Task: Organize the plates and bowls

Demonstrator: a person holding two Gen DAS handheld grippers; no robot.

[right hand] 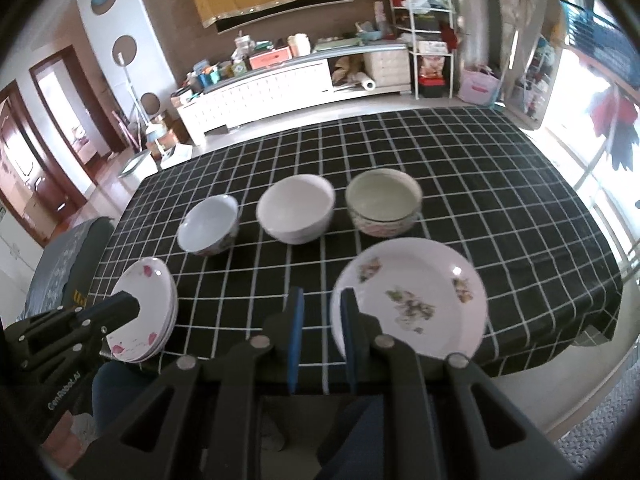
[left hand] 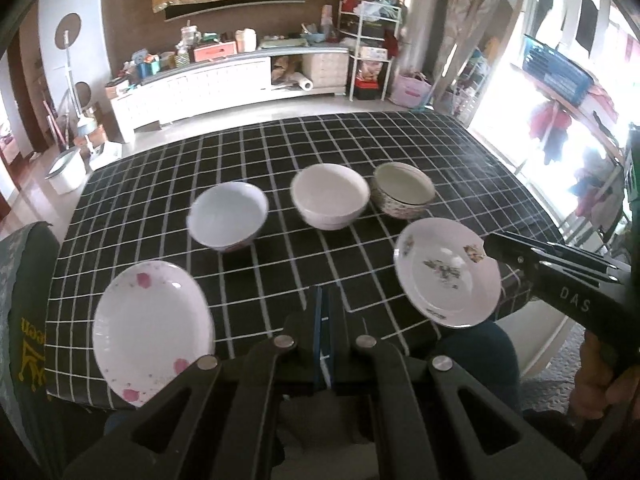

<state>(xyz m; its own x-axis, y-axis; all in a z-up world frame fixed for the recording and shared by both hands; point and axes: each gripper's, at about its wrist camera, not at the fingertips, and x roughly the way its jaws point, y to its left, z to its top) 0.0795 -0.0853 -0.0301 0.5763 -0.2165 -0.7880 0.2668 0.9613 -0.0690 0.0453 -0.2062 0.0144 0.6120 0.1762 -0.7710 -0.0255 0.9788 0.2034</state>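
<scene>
Black cloth with a white grid covers the table point(left hand: 400, 140), and all the crockery sits on its near half. Two plates lie closest to the person. A pink-speckled plate point(left hand: 152, 332) is at the near left edge; in the right wrist view it looks like the top of a small stack. A floral plate point(right hand: 416, 300) is at the near right, its rim reaching the table's edge.

Behind them three bowls stand in a row, close but apart: a pale blue bowl point(left hand: 228, 216) on the left, a plain white bowl point(left hand: 330, 194) in the middle and a patterned bowl point(left hand: 402, 194) with a greenish inside on the right.

The left gripper point(left hand: 324, 304) hangs over the near edge between the two plates, its jaws pressed together on nothing. The right gripper point(right hand: 322, 300) hovers by the floral plate with its jaws a little apart. Only cloth shows in the gap, and whether a jaw touches the rim I cannot tell.

The step in hand looks like the first pick, most likely the floral plate. Nothing is gripped yet. The next move probably calls for wider jaws on the right, a bite on the thin rim where it overhangs, then a lift across to the pink plate. A shallow rim could slip, so the bite should be square.
</scene>
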